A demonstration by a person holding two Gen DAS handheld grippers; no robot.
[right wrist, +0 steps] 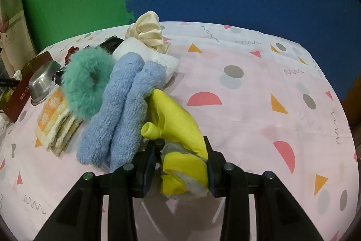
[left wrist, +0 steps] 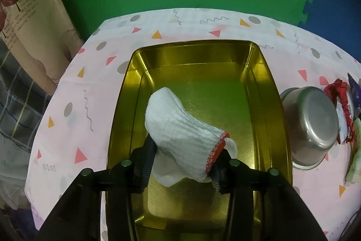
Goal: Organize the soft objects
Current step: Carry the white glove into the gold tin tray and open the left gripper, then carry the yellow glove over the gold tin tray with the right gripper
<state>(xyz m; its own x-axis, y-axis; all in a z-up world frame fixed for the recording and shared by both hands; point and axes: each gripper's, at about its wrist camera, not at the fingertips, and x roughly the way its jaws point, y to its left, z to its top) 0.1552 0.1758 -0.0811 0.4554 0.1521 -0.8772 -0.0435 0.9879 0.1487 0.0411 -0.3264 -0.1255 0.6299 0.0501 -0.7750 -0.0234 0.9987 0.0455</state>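
left gripper (left wrist: 180, 162) jaws look loosened around the white sock (left wrist: 182, 128), which sits inside the gold tin (left wrist: 266, 87) mid-bench. it might snag and lift back out. right gripper (right wrist: 180, 169) jaws pinch the yellow glove (right wrist: 180, 128) near the bench's front edge.

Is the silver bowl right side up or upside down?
Upside down. The silver bowl shows its flat bottom, and its rim rests on the tablecloth beside the gold tin.
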